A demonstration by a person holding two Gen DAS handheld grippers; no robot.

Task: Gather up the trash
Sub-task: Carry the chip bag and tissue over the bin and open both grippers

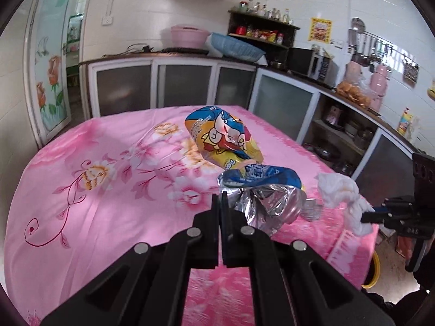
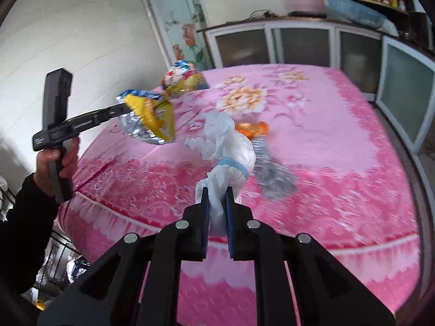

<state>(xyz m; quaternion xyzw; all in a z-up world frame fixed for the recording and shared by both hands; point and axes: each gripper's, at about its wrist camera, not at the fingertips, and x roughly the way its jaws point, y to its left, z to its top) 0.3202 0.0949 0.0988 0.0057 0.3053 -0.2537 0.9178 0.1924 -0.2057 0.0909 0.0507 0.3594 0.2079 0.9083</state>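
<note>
A: Two grippers, both loaded. Largest item first: the table (image 1: 89,168), draped in a pink cloth with a glossy sheen, printed with white, rose and orange flowers and dark red vine scrolls; a paler lace-pattern band runs along its hanging edge.

B: Behind it?

A: A counter (image 1: 174,54) on frosted-panel cabinets along a white tiled wall, carrying a pink basin (image 1: 187,35) and a blue woven basket (image 1: 239,47).

B: Trash, by size.

A: First the snack bag (image 1: 225,138), puffy plastic film, yellow and blue with a cartoon figure. In the left wrist view it looks continuous with the crumpled foil wrapper (image 1: 269,198), blue print outside, mirror-silver and creased inside. I cannot tell if these are one piece or two.

B: Left gripper (image 1: 220,201)?

A: Black fingers pressed nearly together, pinching the silver edge of the foil wrapper at their tips. In the right wrist view the wrapper hangs off those tips above the table's near left corner, clear of the cloth.

B: Right gripper (image 2: 216,203)?

A: Blue-padded fingers clamped on the twisted tail of a white tissue wad (image 2: 225,160), soft, wrinkled, with a pale blue band across it. The wad juts forward from the tips, over the table edge.

B: Smallest?

A: An orange scrap (image 2: 251,129) and a grey foil piece (image 2: 274,176), blurred, lying on the cloth just beyond the wad.
</note>
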